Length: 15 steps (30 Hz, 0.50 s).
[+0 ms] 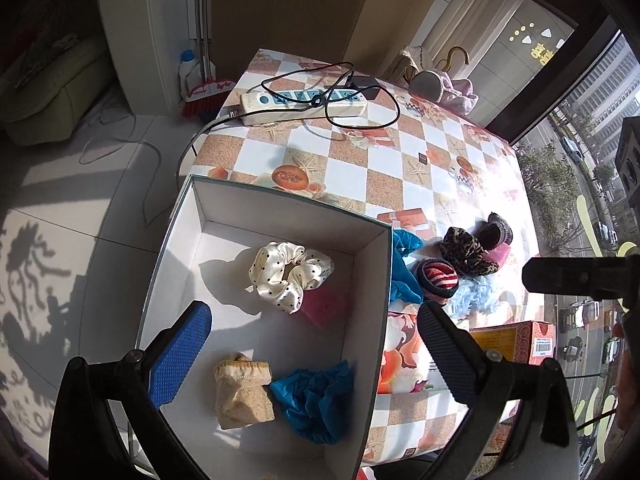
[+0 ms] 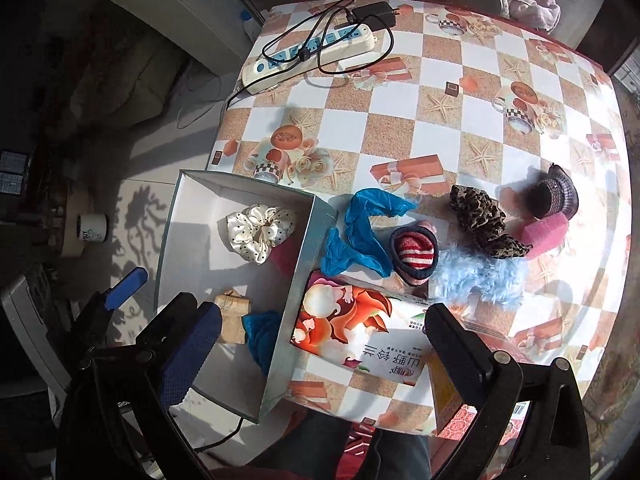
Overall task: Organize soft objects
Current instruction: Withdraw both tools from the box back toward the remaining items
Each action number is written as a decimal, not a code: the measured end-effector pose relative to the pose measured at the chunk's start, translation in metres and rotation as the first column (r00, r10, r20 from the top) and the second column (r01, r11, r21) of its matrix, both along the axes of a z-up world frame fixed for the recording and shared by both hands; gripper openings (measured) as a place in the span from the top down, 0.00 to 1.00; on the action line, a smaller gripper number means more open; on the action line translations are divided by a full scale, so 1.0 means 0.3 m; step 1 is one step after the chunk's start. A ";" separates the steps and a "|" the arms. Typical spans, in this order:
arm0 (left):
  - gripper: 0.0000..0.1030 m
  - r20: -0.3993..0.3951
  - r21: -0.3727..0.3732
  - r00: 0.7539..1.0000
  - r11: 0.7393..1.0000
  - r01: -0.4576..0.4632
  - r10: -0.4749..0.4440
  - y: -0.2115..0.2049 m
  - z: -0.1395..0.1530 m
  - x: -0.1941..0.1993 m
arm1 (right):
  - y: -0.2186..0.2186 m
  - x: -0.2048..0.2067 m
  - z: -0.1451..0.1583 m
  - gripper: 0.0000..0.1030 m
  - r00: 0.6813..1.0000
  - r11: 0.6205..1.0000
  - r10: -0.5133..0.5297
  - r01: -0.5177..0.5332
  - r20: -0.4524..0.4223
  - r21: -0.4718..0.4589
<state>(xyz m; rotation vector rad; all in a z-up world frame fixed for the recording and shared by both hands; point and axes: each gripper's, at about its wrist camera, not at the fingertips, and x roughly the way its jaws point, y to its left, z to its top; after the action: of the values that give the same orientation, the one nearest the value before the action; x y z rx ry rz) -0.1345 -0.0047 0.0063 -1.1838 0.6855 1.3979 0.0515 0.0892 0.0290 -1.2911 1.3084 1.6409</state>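
A white open box (image 1: 372,276) (image 2: 172,216) stands at the table's left edge. It holds a cream dotted scrunchie (image 1: 288,276) (image 2: 260,232), a beige pouch (image 1: 242,396) (image 2: 232,320), a blue cloth (image 1: 316,400) (image 2: 260,332) and a pink piece (image 1: 324,308). Beside it lie a blue cloth (image 2: 360,236), a red striped band (image 2: 414,254) (image 1: 438,280), a light blue fluffy piece (image 2: 480,276), a leopard scrunchie (image 2: 484,220) (image 1: 468,252), a pink sponge (image 2: 548,232) and a knitted purple item (image 2: 554,196). My left gripper (image 1: 312,356) is open above the box. My right gripper (image 2: 320,352) is open above the box's right wall.
A printed carton (image 2: 360,340) lies at the table's near edge, next to the box. A power strip (image 2: 316,50) (image 1: 304,104) with cables and a black adapter (image 2: 376,12) lie at the far side. A broom (image 1: 204,92) stands on the floor.
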 end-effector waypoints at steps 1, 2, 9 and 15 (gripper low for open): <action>0.00 -0.011 0.000 0.999 0.999 0.032 -0.032 0.017 0.007 0.035 | 0.015 0.052 0.011 0.01 0.999 0.999 -0.036 0.036 0.000 -0.002; 0.00 -0.019 -0.002 0.998 0.998 0.060 -0.060 0.035 0.011 0.069 | 0.026 0.099 0.021 0.01 0.998 0.998 -0.068 0.068 0.002 0.000; 0.00 -0.046 -0.052 0.973 0.973 0.224 -0.227 0.168 -0.008 0.298 | 0.100 0.459 0.026 0.01 0.956 0.957 -0.289 0.288 0.056 0.013; 0.00 -0.064 -0.114 0.939 0.937 0.331 -0.339 0.300 -0.063 0.477 | 0.112 0.708 -0.073 0.01 0.899 0.900 -0.429 0.434 0.094 -0.037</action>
<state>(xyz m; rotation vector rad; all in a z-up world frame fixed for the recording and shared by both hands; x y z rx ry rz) 0.0086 0.0852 -0.0127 -1.0327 0.9791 1.1385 0.2638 0.1228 0.0071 -0.9953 1.4734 1.2336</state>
